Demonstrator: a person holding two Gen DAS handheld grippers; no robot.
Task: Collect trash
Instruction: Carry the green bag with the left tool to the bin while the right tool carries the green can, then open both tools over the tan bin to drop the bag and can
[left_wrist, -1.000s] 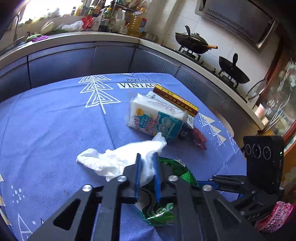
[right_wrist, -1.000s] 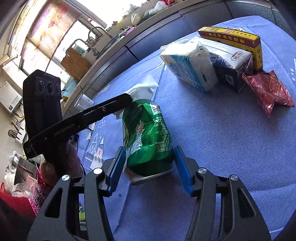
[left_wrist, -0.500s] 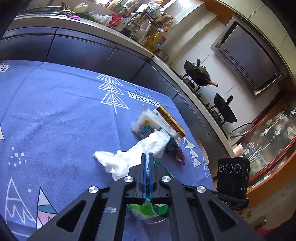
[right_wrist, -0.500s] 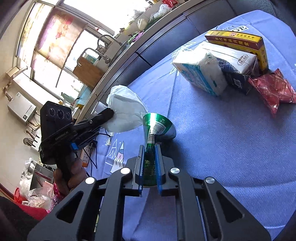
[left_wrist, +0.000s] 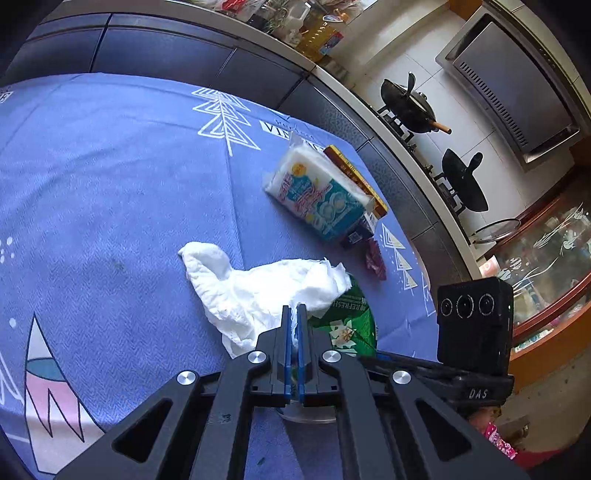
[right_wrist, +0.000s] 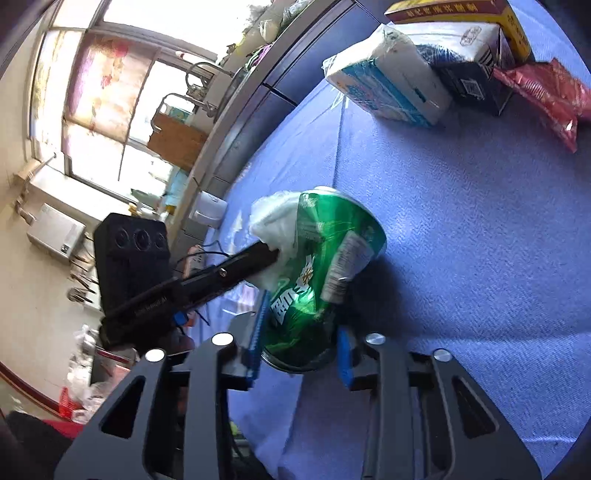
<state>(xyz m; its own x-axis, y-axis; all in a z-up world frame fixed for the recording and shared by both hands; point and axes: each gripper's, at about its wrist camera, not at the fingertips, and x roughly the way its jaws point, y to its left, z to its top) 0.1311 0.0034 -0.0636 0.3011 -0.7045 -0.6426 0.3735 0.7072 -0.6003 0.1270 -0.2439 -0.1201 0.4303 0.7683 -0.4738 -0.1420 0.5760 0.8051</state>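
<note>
On the blue "VINTAGE" tablecloth (left_wrist: 110, 177), the left gripper (left_wrist: 293, 314) pinches white tissue (left_wrist: 258, 291); the right gripper (right_wrist: 301, 332) clasps a green can (right_wrist: 321, 266) reading "REFRESH".

Both tools are closed on something, side by side above the desk.

The left tool (left_wrist: 293, 317) has its blue fingers (left_wrist: 285, 347) pressed almost together, pinching the white tissue (left_wrist: 258, 291). The right tool (right_wrist: 301, 332) has its fingers (right_wrist: 258, 328) wider apart, against both sides of the green bag (right_wrist: 317, 273). In the right wrist view, the left tool reaches in from the left, just beside the right one.
</note>
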